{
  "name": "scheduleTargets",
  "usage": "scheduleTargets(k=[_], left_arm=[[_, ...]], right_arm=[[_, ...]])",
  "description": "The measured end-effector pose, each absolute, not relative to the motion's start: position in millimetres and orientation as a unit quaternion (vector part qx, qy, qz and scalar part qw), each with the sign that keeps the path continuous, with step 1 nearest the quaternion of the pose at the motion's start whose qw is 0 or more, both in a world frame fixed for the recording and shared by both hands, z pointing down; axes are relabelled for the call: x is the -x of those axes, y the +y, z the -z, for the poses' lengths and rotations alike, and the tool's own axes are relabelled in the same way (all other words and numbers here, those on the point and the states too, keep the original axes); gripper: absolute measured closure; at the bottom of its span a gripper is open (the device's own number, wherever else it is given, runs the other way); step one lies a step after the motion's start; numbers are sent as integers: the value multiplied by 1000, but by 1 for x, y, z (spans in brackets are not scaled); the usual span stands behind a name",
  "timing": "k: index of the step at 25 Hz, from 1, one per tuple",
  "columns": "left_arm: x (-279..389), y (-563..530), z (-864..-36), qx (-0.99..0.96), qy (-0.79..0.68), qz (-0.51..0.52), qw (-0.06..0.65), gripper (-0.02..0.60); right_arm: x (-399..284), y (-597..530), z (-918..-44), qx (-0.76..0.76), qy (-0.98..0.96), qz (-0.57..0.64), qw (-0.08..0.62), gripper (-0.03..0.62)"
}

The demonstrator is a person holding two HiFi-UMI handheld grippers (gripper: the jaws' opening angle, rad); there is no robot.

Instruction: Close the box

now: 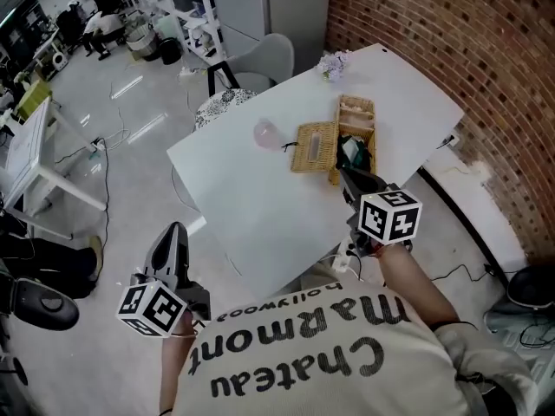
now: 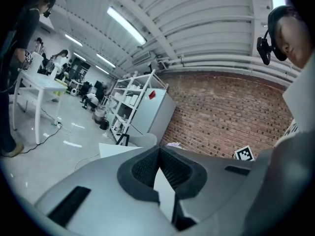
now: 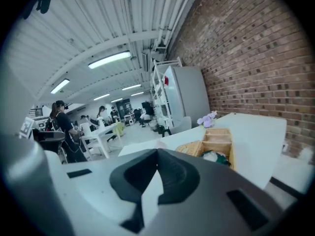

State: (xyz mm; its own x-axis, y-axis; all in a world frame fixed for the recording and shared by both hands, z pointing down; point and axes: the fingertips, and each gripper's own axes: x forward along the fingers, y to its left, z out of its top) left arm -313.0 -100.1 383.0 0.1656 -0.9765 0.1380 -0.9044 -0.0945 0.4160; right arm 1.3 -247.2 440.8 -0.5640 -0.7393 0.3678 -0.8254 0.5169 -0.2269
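A wicker box (image 1: 357, 121) stands open on the white table (image 1: 251, 206), with its flat wicker lid (image 1: 314, 147) folded out to the left. Something green and white (image 1: 354, 152) lies in its near compartment. My right gripper (image 1: 341, 170) is shut and empty, its tips just short of the box's near end. The right gripper view shows the box (image 3: 219, 140) and lid (image 3: 191, 148) ahead of the shut right gripper (image 3: 157, 151). My left gripper (image 1: 176, 230) is low at the left, off the table over the floor. It is shut and empty too, as the left gripper view shows it (image 2: 158, 149).
A bunch of purple flowers (image 1: 335, 62) lies at the table's far edge, and a pale pink object (image 1: 265, 133) sits left of the lid. A grey chair (image 1: 264, 59) stands behind the table, a brick wall (image 1: 451, 42) to the right. People work at desks farther off.
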Motion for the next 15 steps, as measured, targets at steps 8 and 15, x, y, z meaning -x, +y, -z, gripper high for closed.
scheduleTargets(k=[8, 15], left_arm=[[347, -96, -391, -677, -698, 94, 215, 581], [369, -95, -399, -615, -750, 107, 219, 581]], right_arm=[[67, -302, -472, -310, -899, -113, 288, 590], [92, -370, -502, -231, -894, -84, 374, 564]])
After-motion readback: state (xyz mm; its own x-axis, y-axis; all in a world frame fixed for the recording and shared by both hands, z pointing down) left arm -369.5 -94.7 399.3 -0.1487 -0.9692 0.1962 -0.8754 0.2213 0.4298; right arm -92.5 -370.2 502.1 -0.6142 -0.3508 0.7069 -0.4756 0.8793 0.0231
